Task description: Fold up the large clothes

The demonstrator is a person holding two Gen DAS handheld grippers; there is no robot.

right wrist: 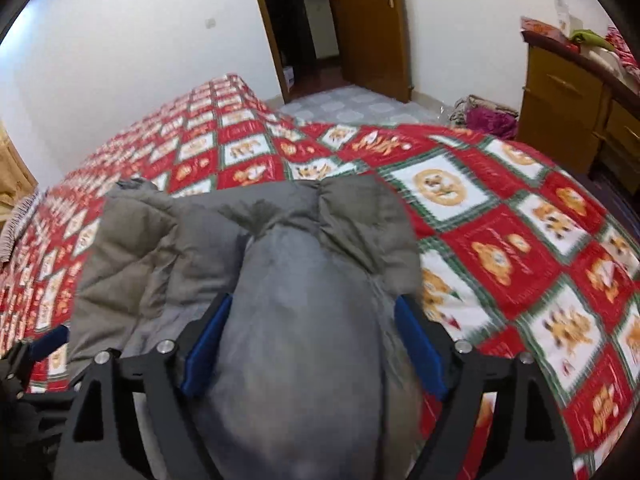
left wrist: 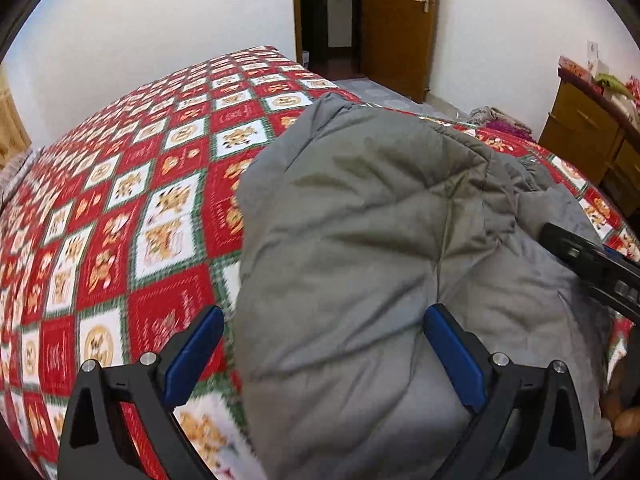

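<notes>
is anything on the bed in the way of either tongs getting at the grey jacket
Nothing visible does. The grey jacket already lies between the open left tongs, and a puffy fold of it fills the gap of the right tongs. Around it there is only the red patterned bedspread.

bedspread (left wrist: 120, 216) lettering: we see script in the red squares, too blurred to read
door (left wrist: 394, 20) ornament: we note a red sign at the top edge, cut off, not legible
paper on the dresser (right wrist: 560, 92): we make out a printed sheet, characters too small to read
legible text overall: we record none
</notes>
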